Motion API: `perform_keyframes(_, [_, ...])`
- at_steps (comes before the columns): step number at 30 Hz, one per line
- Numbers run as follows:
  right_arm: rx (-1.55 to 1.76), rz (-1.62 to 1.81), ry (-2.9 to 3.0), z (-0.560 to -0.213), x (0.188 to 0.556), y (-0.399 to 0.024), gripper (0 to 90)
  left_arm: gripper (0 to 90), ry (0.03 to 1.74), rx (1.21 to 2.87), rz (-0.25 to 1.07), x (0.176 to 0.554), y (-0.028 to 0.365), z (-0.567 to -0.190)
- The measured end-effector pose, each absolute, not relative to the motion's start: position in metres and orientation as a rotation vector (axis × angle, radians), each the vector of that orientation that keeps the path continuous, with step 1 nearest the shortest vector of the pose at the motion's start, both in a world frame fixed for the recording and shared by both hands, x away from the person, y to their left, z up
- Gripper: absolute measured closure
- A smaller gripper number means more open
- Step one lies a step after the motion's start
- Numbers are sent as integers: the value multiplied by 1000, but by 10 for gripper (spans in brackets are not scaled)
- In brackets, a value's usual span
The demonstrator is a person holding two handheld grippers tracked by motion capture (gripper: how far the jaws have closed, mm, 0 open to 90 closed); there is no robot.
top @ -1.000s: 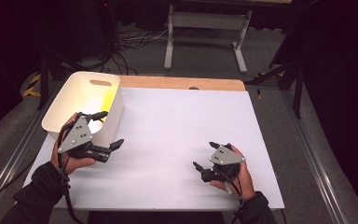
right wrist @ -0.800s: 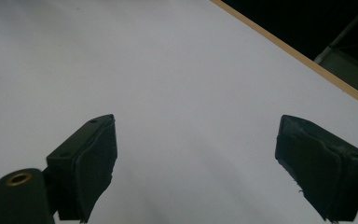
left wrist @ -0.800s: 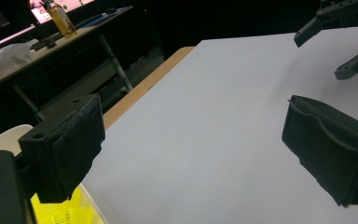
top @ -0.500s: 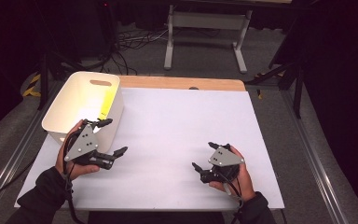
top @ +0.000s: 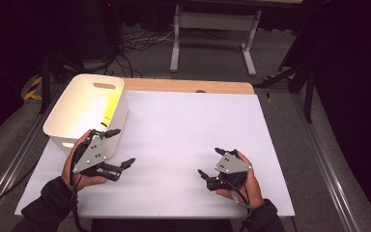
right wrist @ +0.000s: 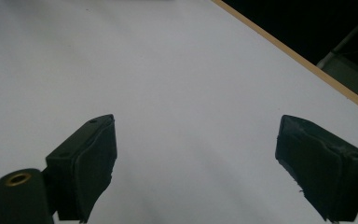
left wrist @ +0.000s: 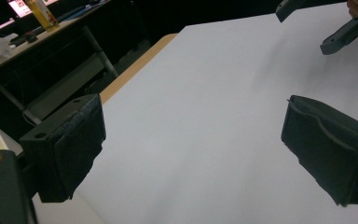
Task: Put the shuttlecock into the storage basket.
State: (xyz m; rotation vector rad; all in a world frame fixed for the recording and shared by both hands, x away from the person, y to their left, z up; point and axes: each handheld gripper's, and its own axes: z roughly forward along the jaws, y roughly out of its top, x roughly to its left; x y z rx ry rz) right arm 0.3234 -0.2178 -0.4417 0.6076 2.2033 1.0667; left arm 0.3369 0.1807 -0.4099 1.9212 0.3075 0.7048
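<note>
Hovering low over the white paper-covered tabletop (top: pixel 183 145), both tools sit empty: the left gripper (top: pixel 118 147), lower left of the high view, has its jaws spread wide w/ nothing between them, and the right gripper (top: pixel 212 164), lower right of centre, is likewise spread, pinching nothing. Both gripper views confirm it: two black pads apart w/ bare white sheet between.

Nearest thing to work with is the white rectangular plastic bin (top: pixel 84 113) w/ a slot handle, at the upper left of the sheet. Its near wall lies just beside the left gripper's upper jaw; can't tell if they touch. Bin interior looks empty as far as the high view reaches, though the near inside wall is hidden.

Step in hand, by my read: left hand (top: pixel 77 166) lining up on the bin, right hand (top: pixel 241 179) waiting well apart.

To do it well:
- Keep jaws wide until one pad is inside the rim and one outside, then close; the wall is thin, so a square bite matters.
- Grip near a corner or by the slot handle for stiffness.
- A light bin likely slides on paper, so approach slowly, no shove.
- Bring the right gripper over to steady the far side if lifting.
</note>
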Motion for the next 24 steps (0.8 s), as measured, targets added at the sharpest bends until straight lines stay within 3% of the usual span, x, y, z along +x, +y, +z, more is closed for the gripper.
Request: perform_keyframes(24, [559, 1101, 2206, -443, 316, -213, 127, 69, 358, 1985, 665, 326, 190, -458])
